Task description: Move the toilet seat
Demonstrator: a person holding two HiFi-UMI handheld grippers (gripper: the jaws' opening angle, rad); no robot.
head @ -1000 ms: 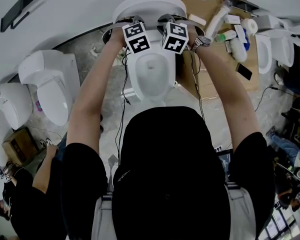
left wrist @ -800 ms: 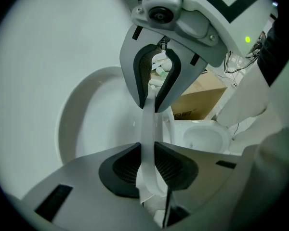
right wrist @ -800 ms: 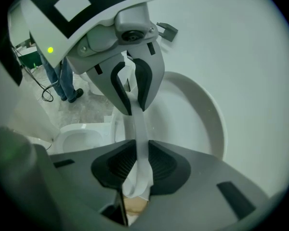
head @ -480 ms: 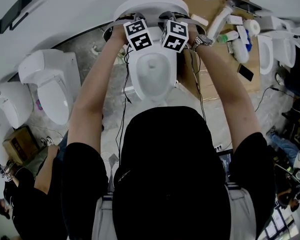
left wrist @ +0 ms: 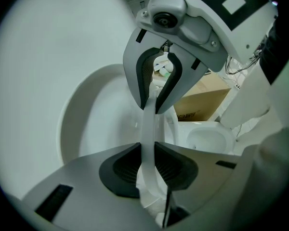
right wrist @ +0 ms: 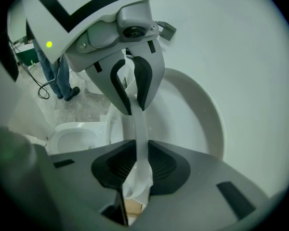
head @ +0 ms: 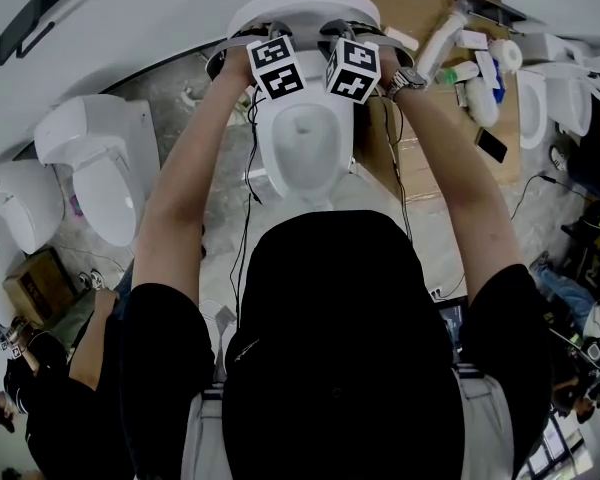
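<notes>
Toilet seat (left wrist: 148,129) stands raised, near upright, over the back edge of the toilet bowl (head: 302,138), just in front of the lid (left wrist: 94,124). The left gripper (left wrist: 147,150) and right gripper (right wrist: 140,150) each clamp its thin free rim, side by side. It looks stiff, smooth and likely slippery, fairly light; the rim is best held squarely and swung about the hinge.

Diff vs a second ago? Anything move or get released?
Left tongs and right tongs crept slightly away from the person in the head view, apparently taking the toilet seat with them. No grab or release: both stay clamped side by side on its rim.
</notes>
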